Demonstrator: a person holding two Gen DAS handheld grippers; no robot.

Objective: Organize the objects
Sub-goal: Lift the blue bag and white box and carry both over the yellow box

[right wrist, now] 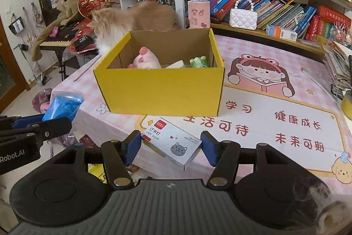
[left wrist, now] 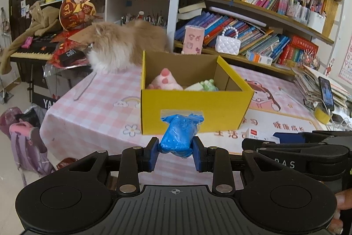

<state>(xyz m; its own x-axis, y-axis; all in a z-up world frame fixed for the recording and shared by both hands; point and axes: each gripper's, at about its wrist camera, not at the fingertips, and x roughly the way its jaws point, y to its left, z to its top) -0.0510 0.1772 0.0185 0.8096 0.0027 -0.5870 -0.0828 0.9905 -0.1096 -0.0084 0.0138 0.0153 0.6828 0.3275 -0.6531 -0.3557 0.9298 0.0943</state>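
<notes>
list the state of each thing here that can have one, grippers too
left gripper: shut on the blue bag
blue bag: held off the table
right gripper: shut on the staple box
staple box: held, tilted
yellow box: open on top, toys inside
cat: on the table behind the yellow box

Blue bag, staple box and yellow box with toys

The crumpled blue plastic bag (left wrist: 177, 138) sits pinched in the left claw; the white cat-printed staple box (right wrist: 171, 143) lies skewed between the right claw's pads; beyond both stands the open yellow cardboard box (right wrist: 158, 89) holding a pink plush paw (right wrist: 146, 58) and green toy (right wrist: 198, 61).
</notes>
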